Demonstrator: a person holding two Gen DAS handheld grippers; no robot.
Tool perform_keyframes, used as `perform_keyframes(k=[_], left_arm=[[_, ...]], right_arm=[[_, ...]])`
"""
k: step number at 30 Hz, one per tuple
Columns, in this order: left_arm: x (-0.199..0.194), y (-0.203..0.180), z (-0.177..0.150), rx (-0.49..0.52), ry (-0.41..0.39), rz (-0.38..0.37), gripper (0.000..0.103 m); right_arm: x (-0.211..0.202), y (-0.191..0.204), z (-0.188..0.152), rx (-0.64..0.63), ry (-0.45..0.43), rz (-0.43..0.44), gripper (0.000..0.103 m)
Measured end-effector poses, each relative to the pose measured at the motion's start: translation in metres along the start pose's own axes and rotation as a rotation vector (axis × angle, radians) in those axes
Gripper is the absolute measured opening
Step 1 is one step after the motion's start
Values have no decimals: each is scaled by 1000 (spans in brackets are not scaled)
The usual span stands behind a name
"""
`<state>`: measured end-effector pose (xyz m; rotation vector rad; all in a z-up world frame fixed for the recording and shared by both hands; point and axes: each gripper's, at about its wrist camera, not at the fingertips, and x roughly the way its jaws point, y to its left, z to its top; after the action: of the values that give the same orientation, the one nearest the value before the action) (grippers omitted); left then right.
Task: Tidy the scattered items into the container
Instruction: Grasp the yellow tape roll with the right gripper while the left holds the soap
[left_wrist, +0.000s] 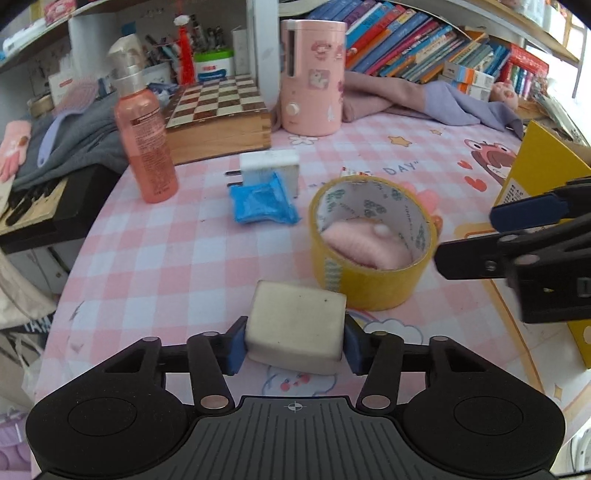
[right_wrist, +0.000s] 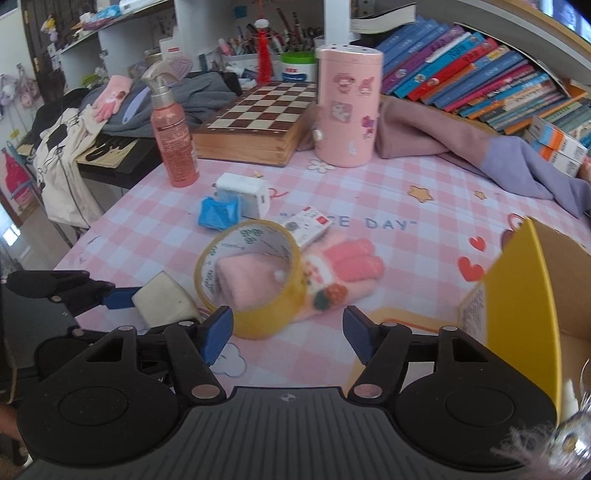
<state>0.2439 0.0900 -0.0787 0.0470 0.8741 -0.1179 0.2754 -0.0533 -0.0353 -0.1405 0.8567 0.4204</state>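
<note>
A pink-and-white checked tablecloth (left_wrist: 155, 251) covers the table. At its right edge stands a yellow cardboard box (right_wrist: 524, 295), open at the top. Near the middle, a roll of yellow packing tape (left_wrist: 369, 273) stands on its rim, ringed around the cuff of a pink knitted glove (right_wrist: 351, 262). Farther off lie a white charger plug (left_wrist: 269, 166) and a blue wrapper (left_wrist: 258, 205), touching. The left gripper (left_wrist: 295, 341) is clenched on a whitish eraser block (left_wrist: 295, 325) near the tape. The right gripper (right_wrist: 288, 334) hangs released, nothing between its pads.
</note>
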Motion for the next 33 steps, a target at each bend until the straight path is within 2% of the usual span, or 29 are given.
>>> perform_keyframes(k=[9,12,18,23,33], left_arm=[[-39,34,-15,-160,-1,16,49],[-44,37,-20,-190,14,29,49],[-52,41,-24,-204,15,57,49],[-58,46,-26,-215,3,70,49],[-70,39,-13,-193,-51,34,49]], right_arm=[[29,22,14,-64,8,28,88],[43,31,16,-109,19,20,90],[68,37,20,-167,31,-18,90],[73,35,22,-173,39,-22,84],[31,30,32,-107,-70,-16,84]])
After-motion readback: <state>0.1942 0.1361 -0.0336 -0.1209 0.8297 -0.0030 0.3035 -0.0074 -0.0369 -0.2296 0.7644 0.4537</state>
